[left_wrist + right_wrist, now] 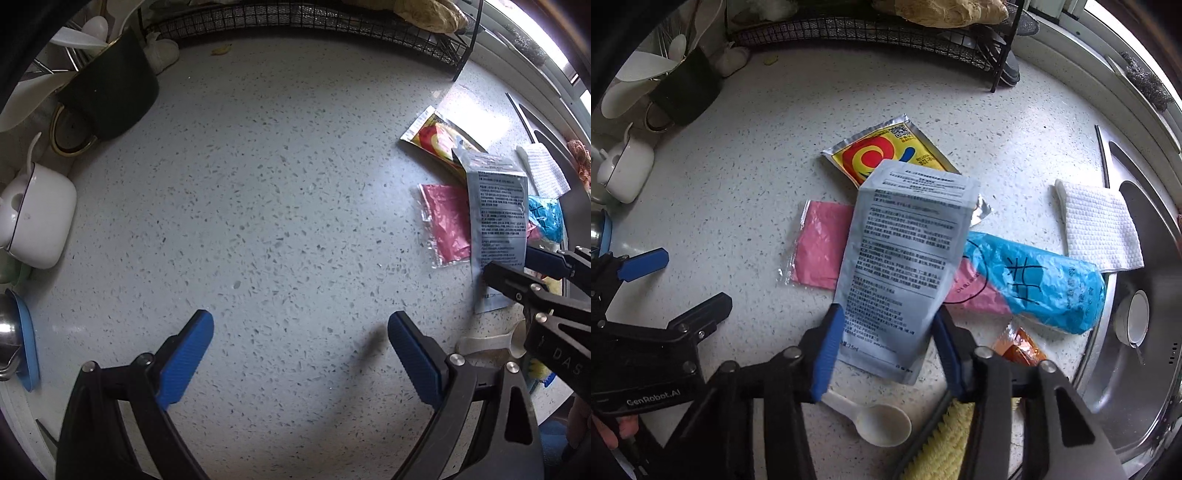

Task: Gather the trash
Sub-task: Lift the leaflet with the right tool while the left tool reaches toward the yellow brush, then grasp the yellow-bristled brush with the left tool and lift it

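between right gripper point(886, 347) pads: grey sachet point(905, 266), pinched at its near end, long axis running away over the trash pile; left gripper point(299, 354) open, empty, well left.

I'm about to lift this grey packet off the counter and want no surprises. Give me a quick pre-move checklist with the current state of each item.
1. Right hand-held gripper closed on the grey packet: ok, both pads sit against its lower edges.
2. Packet free of the other trash: ok, it stands tilted above the pink wrapper and the yellow sachet.
3. Left hand-held gripper free: ok, open, nothing between its pads.
4. White plastic spoon caught in the grip: cannot tell, part of it is hidden.
5. Bin for the trash: cannot tell, none in view.
6. Blue bag clear of the sink: not ok, its end overhangs the rim.
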A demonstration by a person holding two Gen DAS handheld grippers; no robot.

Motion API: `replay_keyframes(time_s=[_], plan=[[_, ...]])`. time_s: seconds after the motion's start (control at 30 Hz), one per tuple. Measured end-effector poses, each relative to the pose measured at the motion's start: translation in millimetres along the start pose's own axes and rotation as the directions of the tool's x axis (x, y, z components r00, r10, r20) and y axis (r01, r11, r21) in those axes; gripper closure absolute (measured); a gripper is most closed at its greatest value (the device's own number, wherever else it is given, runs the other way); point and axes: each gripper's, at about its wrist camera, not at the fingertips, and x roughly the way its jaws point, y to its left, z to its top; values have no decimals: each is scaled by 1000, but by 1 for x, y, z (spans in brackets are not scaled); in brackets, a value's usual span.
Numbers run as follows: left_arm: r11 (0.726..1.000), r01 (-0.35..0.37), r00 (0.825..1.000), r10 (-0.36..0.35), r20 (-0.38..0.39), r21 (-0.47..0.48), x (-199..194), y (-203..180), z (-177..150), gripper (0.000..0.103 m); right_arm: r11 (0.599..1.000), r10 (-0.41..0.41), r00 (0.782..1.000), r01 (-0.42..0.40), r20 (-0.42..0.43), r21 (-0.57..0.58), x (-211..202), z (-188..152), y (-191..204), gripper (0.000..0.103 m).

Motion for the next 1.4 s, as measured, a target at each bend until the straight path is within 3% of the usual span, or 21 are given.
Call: replay_keyframes(time_s=[0.17, 0.4, 0.57, 1.0, 1.4], plan=[[1000, 12, 1000, -12, 17, 29, -7, -16, 5, 9, 998, 62, 998, -62, -23, 19, -7, -6, -12, 89], [998, 31, 999, -33, 38, 57, -19, -34, 2, 9, 986, 161, 986, -163, 45, 33, -35, -19, -22, 97], [995, 37, 997, -44, 68, 94, -32, -49, -1, 9, 984, 168, 979, -173, 117, 30, -62, -35, -42, 98], [967, 68, 991, -94, 97, 245, -54, -121, 21, 9, 979, 86, 966, -127, 242, 157, -97, -76, -105, 98], [913, 145, 988, -155, -5, 381, -44, -181, 20, 9, 952, -20, 964, -63, 266, 300, -114, -102, -143, 98]])
